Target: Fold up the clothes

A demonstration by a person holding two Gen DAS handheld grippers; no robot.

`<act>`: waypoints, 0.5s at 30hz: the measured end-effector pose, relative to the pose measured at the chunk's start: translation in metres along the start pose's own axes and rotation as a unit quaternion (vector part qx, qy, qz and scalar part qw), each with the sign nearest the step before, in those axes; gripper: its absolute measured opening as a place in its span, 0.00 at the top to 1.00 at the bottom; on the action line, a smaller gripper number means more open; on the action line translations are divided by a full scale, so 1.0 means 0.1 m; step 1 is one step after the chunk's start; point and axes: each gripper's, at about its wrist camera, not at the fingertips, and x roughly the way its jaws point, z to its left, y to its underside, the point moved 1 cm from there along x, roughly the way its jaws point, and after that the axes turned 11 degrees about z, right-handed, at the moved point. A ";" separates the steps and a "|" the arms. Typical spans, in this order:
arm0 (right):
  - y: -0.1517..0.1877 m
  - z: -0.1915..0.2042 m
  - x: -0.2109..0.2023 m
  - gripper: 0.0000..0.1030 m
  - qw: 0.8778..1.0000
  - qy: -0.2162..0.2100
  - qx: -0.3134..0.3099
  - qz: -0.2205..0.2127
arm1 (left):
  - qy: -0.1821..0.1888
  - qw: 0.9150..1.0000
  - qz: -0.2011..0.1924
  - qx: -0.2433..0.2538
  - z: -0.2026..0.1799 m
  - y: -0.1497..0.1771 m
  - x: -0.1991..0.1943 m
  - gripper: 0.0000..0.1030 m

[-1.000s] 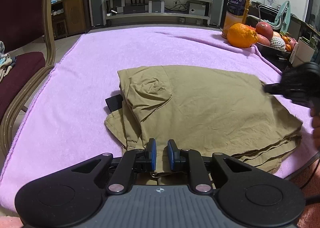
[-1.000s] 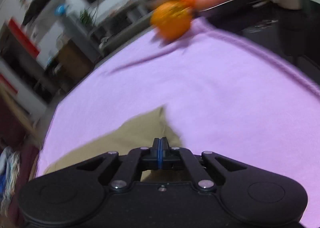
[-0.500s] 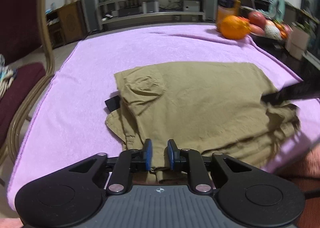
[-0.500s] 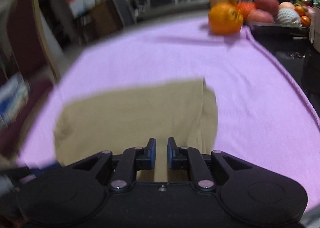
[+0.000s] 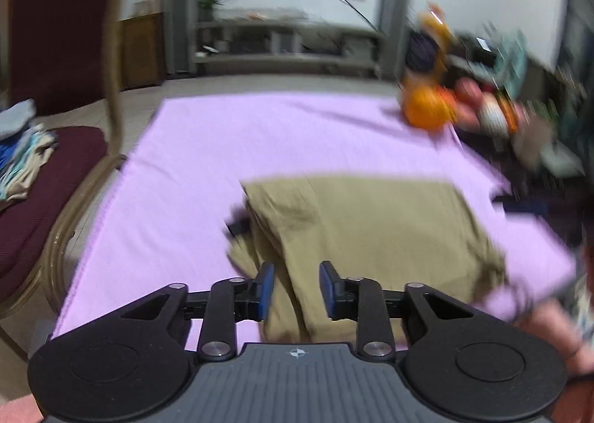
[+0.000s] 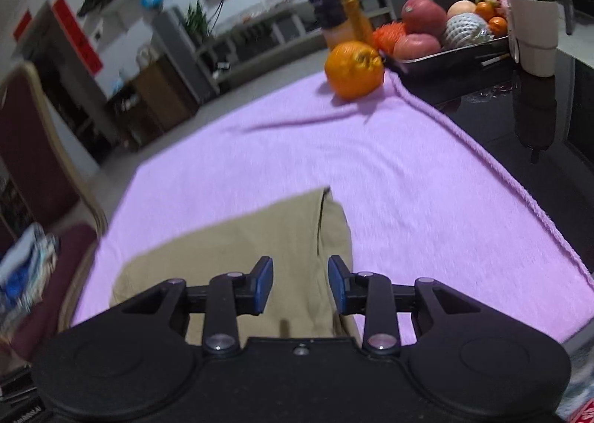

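Lilac terry cloth (image 6: 389,170) covers the table; on it the khaki cotton garment (image 5: 371,230) lies folded in a layered rectangle. My left gripper (image 5: 296,285) and right gripper (image 6: 300,283) stand open, empty, above its near edge

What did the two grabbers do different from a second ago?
Both let go. The right hand-held gripper, pinched shut a second ago, now stands open above the tan garment. The left hand-held gripper opened wider and pulled back. The folded garment stayed on the purple cloth, the orange at its far corner.
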 end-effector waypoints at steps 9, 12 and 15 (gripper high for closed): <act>-0.43 0.21 0.66 0.70 0.997 -0.072 0.031 0.006 | -0.011 0.995 -0.011 -0.100 -0.08 -0.76 0.71 0.62; -0.55 0.30 0.94 0.70 0.994 -0.098 0.038 0.012 | -0.040 0.996 -0.019 -0.077 -0.19 -0.84 0.95 0.73; -0.58 0.33 1.25 0.71 0.990 -0.134 0.031 0.032 | -0.073 0.993 -0.011 -0.090 -0.06 -0.78 1.07 0.78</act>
